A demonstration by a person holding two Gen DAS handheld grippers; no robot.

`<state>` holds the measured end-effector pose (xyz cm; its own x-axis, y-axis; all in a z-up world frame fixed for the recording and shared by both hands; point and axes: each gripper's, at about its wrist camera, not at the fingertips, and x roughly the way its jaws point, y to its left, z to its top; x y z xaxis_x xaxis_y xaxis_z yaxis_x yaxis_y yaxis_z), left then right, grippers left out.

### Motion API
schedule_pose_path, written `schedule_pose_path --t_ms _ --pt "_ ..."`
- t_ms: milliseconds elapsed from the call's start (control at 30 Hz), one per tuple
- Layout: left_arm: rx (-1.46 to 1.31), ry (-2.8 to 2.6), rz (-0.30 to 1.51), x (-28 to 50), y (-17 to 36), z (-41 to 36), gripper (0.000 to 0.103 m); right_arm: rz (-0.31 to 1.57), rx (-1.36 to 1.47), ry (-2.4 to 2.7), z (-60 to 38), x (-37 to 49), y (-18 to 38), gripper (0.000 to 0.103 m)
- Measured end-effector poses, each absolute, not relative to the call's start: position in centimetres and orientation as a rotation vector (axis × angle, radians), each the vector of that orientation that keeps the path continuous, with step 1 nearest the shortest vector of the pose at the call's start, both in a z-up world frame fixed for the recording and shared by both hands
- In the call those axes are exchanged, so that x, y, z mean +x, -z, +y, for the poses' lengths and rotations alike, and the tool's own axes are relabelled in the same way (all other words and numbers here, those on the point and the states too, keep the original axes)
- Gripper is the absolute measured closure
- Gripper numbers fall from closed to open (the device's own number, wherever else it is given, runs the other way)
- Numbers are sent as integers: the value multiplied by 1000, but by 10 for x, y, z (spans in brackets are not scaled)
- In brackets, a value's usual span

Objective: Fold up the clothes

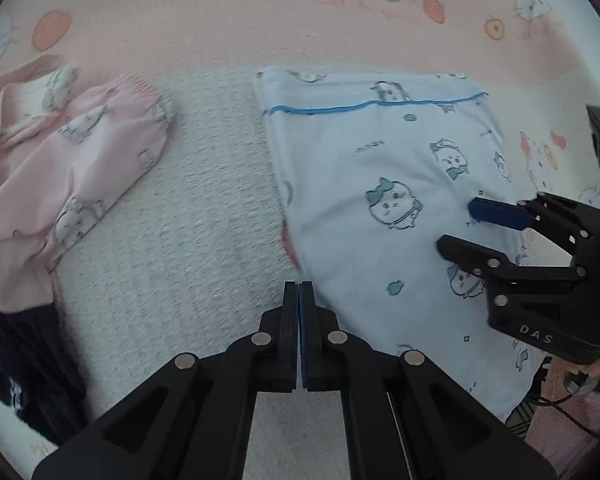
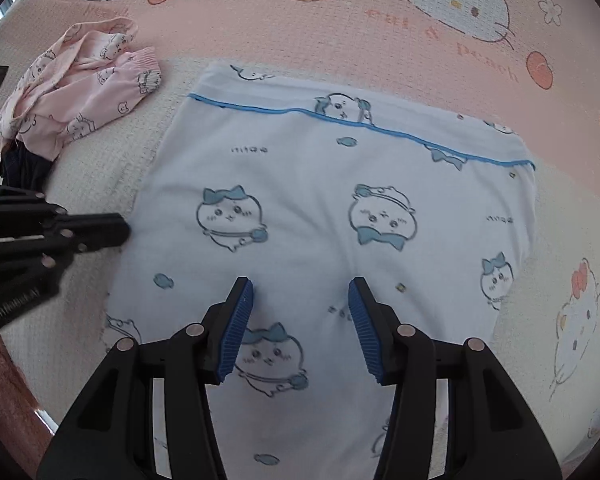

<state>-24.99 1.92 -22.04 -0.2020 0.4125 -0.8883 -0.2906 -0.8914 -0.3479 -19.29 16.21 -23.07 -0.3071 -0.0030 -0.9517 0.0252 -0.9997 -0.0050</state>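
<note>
Pale-blue cartoon-print garment (image 2: pixel 320 208) flat on waffle-weave bedspread (image 2: pixel 112 152); right gripper (image 2: pixel 301 292) spread wide over it. Left gripper (image 1: pixel 299 292) pinched together, empty, beside garment's edge. Pink pyjamas (image 2: pixel 80 92) crumpled well apart, over dark clothing (image 1: pixel 24 360).

Three garments lie on the bed: one light blue cotton garment with printed cartoon animals and a blue piped seam (image 2: pixel 320 208), spread flat beneath and ahead of the right fingers (image 2: pixel 236 328); one crumpled pink garment with cartoon prints and an elastic waistband (image 1: pixel 72 160), off to the left of the left fingers (image 1: pixel 290 336); and one dark navy garment (image 1: pixel 24 360), partly under the pink one. Two grippers are in view.
</note>
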Motion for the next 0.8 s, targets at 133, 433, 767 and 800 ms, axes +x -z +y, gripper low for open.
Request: schedule_pose_path --t_ms 133,433,767,800 --pt "-1679 -2106 -161 -234 218 16 101 -88 1782 2485 168 -173 214 52" --pt "-1815 -2077 -184 -192 241 7 100 -16 1681 2315 90 -178 209 51" --pt "-1660 -2084 -149 -206 237 29 88 -102 1777 2350 127 -182 225 51" --pt "-1669 -2080 -119 -207 240 33 88 -102 1775 2349 128 -181 226 51"
